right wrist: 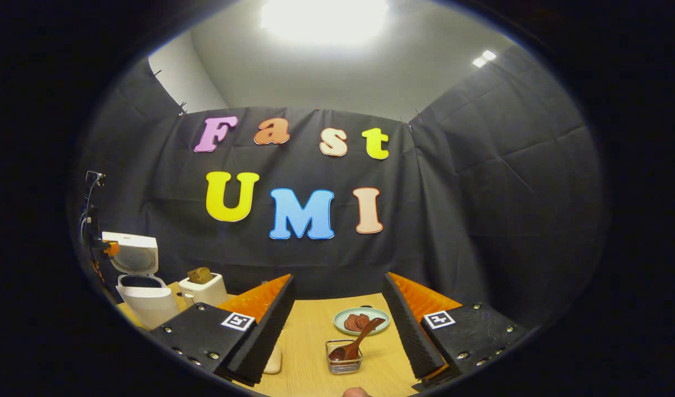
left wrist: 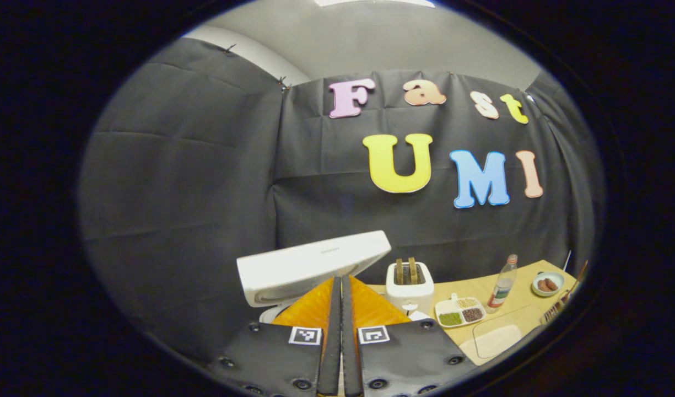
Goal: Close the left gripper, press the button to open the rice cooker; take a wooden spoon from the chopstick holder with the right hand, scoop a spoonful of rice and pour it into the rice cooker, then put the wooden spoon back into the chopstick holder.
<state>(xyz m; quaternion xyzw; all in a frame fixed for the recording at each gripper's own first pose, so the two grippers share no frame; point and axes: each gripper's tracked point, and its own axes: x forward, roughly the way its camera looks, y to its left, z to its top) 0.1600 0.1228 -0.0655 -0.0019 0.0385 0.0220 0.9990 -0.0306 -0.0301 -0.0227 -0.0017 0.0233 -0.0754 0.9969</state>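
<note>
In the left gripper view my left gripper (left wrist: 341,280) is shut with nothing between its fingers, right in front of the white rice cooker (left wrist: 271,314), whose lid (left wrist: 315,264) stands raised. In the right gripper view my right gripper (right wrist: 337,281) is open and empty above the table. Between and below its fingers stands a small wire chopstick holder (right wrist: 344,358) with a wooden spoon (right wrist: 360,339) leaning in it, handle up to the right. The rice cooker (right wrist: 144,298) stands far left, its lid (right wrist: 132,252) up. A divided tray (left wrist: 461,312) holds pale, green and brown grains.
A white toaster (left wrist: 409,286) with bread in its slots stands beside the cooker. A bottle (left wrist: 503,284) and a small plate (left wrist: 547,283) of brown pieces sit to the right; that plate (right wrist: 362,320) lies just behind the holder. A pale board (left wrist: 494,339) lies near the table's front.
</note>
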